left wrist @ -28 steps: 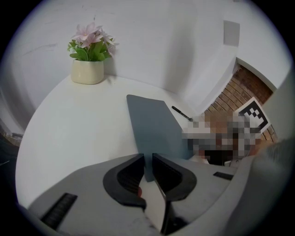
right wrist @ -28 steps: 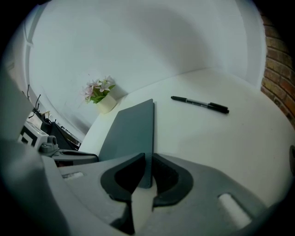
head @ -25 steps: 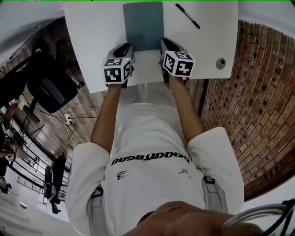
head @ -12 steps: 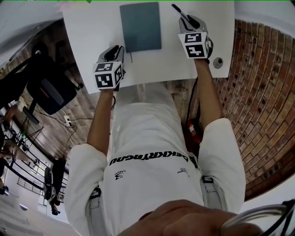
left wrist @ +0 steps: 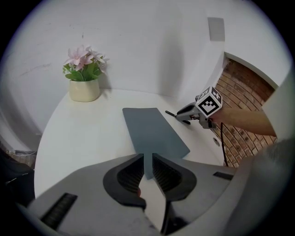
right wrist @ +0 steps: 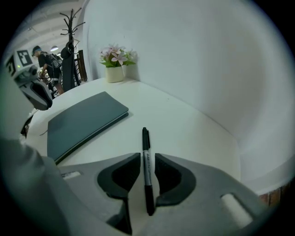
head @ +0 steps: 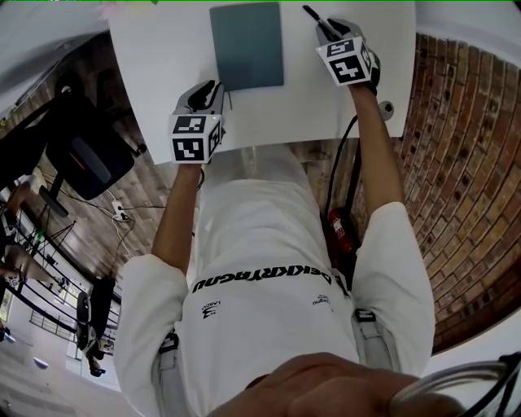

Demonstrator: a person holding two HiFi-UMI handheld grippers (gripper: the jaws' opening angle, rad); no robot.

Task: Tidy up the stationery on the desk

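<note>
A dark teal notebook (head: 247, 45) lies shut on the white desk (head: 163, 65), and a black pen (head: 313, 18) lies to its right. My right gripper (head: 330, 31) is lowered over the pen (right wrist: 145, 147), which runs between the jaws with a small gap on each side. Those jaws have just been closing a little and remain open. My left gripper (head: 210, 89) rests at the notebook's near left corner. In the left gripper view its jaws (left wrist: 148, 159) stand a narrow gap apart, and the corner of the notebook (left wrist: 154, 131) shows through that gap.
A potted pink flower (left wrist: 84, 90) stands at the desk's far side against the white wall. A round cable grommet (head: 385, 108) sits near the desk's right front edge. An office chair (head: 85, 159) stands on the floor to the left, and a coat rack (right wrist: 70, 46) beyond the desk.
My right gripper left the notebook's near edge, swung right and away to the pen, and rolled. The left gripper shifted slightly left along the desk's front.
</note>
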